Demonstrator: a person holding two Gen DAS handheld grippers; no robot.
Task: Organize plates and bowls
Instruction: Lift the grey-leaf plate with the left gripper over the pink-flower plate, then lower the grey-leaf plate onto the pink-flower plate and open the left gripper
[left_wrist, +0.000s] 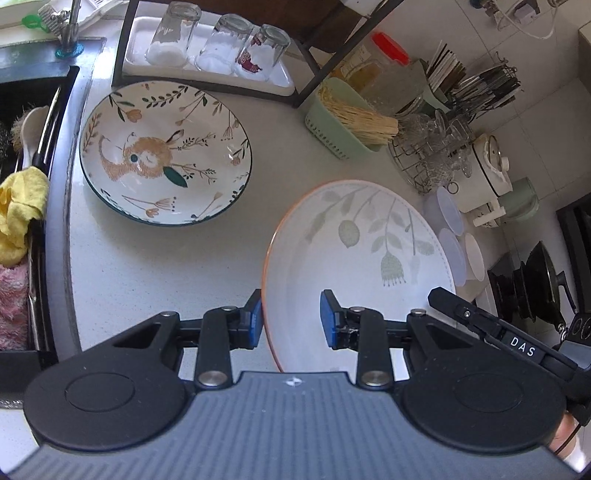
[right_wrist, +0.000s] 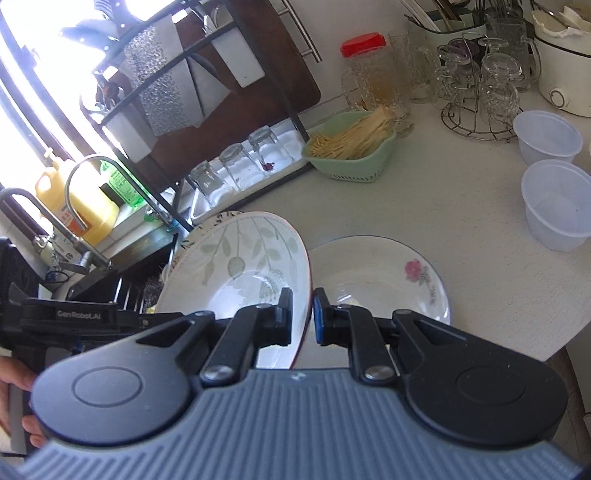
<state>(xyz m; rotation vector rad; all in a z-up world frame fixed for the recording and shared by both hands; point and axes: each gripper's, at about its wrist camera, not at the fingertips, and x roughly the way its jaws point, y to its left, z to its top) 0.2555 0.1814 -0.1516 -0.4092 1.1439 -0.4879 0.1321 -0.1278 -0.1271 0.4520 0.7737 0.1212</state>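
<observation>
A white plate with grey-green leaves and an orange rim (left_wrist: 354, 251) (right_wrist: 243, 258) hangs tilted above the counter, held from both sides. My left gripper (left_wrist: 291, 319) straddles its near rim, one blue pad outside and one on the inner slope. My right gripper (right_wrist: 301, 314) is shut on the opposite rim, and its black finger (left_wrist: 443, 297) shows in the left wrist view. A deep bowl with a fox and flowers (left_wrist: 166, 151) lies on the counter to the left. A white plate with a pink rose (right_wrist: 384, 280) lies flat just right of the held plate.
The sink (left_wrist: 22, 147) with cloths and a tap borders the counter. A black rack holds a tray of upturned glasses (left_wrist: 207, 48). A green basket of sticks (right_wrist: 351, 151), a wire stand of glass mugs (right_wrist: 480, 85) and clear plastic tubs (right_wrist: 554, 206) stand behind.
</observation>
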